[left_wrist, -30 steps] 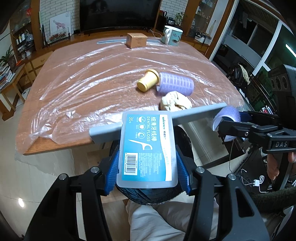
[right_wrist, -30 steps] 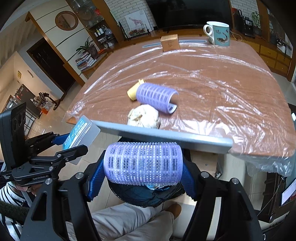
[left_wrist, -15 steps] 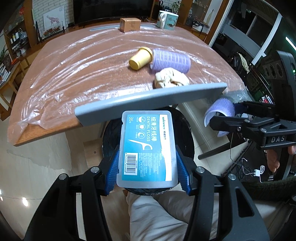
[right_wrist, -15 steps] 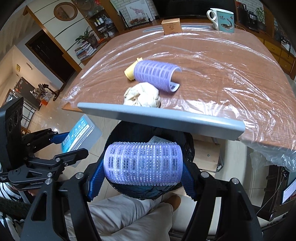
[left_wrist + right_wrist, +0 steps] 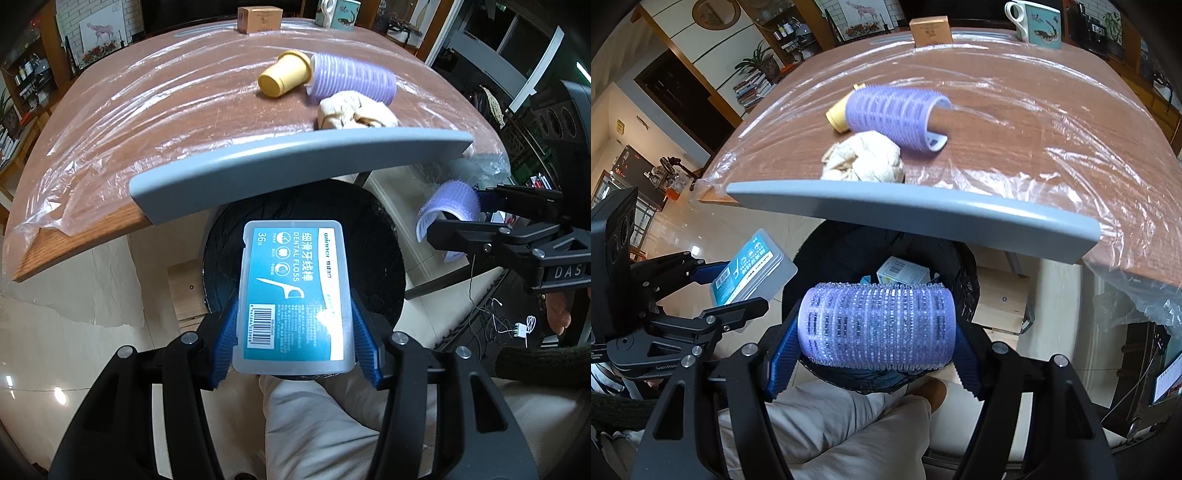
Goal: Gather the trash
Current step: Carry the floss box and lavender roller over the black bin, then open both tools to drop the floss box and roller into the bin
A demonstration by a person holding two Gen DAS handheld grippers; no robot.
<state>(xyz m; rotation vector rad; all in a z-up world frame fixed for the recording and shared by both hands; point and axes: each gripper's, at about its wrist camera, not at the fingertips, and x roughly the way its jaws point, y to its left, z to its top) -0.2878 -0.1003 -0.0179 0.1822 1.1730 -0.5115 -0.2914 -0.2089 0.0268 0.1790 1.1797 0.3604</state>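
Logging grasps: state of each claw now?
Left claw: closed on clear plastic dental floss box.
Right claw: closed on purple bristly hair roller.

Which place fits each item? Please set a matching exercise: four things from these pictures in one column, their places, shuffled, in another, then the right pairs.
Things
1. dental floss box
2. yellow cap
3. crumpled paper
4. mug

Places
A. far end of the table
B. in the left gripper, above the black-lined bin
C. on the table, close to the grey bin lid
D. on the table, against the far end of the purple hair roller

Pairs: 1-B, 2-D, 3-C, 4-A
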